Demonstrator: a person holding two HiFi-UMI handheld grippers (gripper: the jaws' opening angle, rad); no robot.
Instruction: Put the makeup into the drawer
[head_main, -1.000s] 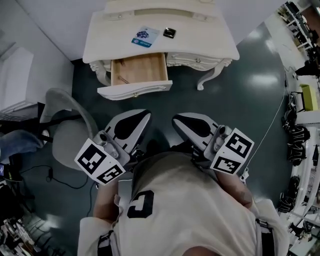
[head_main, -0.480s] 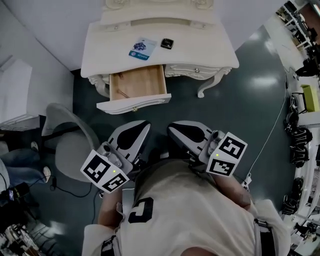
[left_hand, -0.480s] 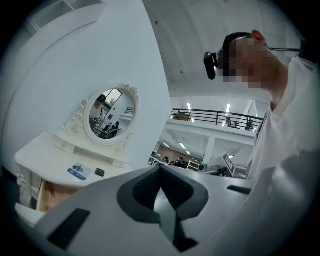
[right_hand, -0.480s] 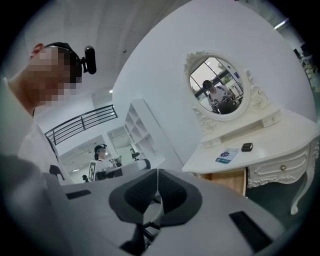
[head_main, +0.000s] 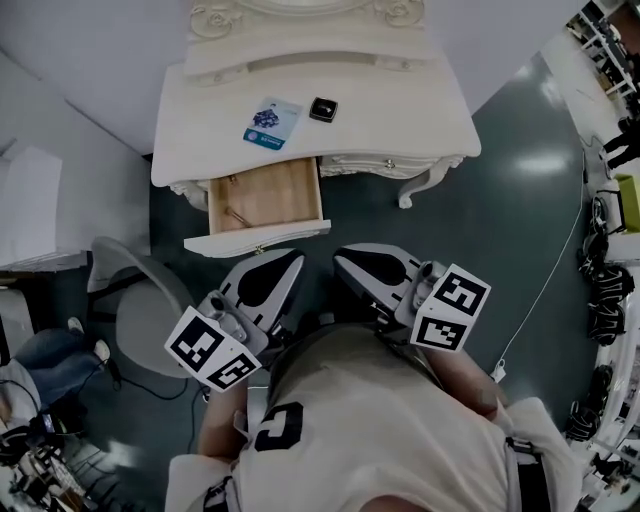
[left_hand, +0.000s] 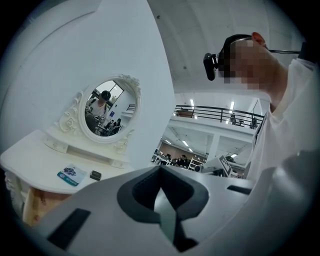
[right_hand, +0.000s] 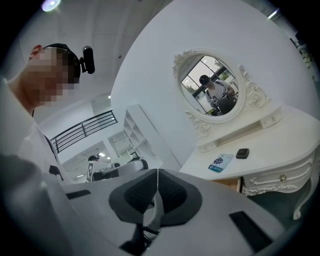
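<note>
A small black makeup compact (head_main: 322, 109) lies on the white dressing table (head_main: 400, 110), next to a blue-and-white packet (head_main: 272, 122). Below them the left drawer (head_main: 265, 195) is pulled out and shows its wooden floor. My left gripper (head_main: 292, 257) and right gripper (head_main: 343, 258) are side by side in front of my chest, short of the drawer, both shut and empty. The left gripper view shows its jaws (left_hand: 160, 169) together, with the compact (left_hand: 95, 175) and packet (left_hand: 72, 175) far off. In the right gripper view the jaws (right_hand: 157, 171) meet below the compact (right_hand: 242, 153) and packet (right_hand: 220, 163).
An oval mirror (right_hand: 212, 87) stands at the back of the table. A grey chair (head_main: 140, 300) is on the floor left of the drawer. A curved table leg (head_main: 420, 185) is to the drawer's right. Cables and gear (head_main: 600, 280) line the right edge.
The dressing table and open drawer have drawn nearer in the head view. Both grippers stay shut and keep their place in front of the body.
</note>
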